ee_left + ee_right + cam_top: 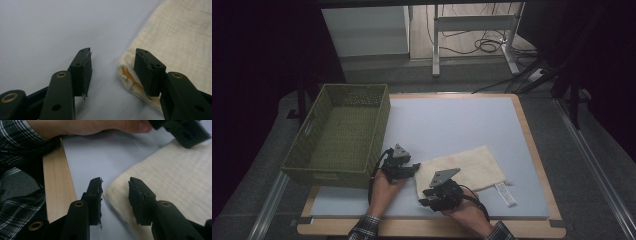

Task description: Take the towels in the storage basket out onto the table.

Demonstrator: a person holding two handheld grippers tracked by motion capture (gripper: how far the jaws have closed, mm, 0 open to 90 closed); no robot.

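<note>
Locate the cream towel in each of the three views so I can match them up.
High view: the cream towel lies low and right of centre on the grey mat, between the two grippers.
Left gripper view: it fills the right side, its folded corner by the right-hand jaw.
Right gripper view: it covers the right half, its edge between the jaws.
Shared landmark: the grey mat.

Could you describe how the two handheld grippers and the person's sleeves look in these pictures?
Both the left gripper and the right gripper are black, each topped by a grey three-cornered plate, with a black cable trailing back toward the wrist. Their jaws are flat black links with brass-coloured rivets, ending in rectangular black pads with worn, frayed edges. The sleeves are dark plaid with light stripes.
</note>
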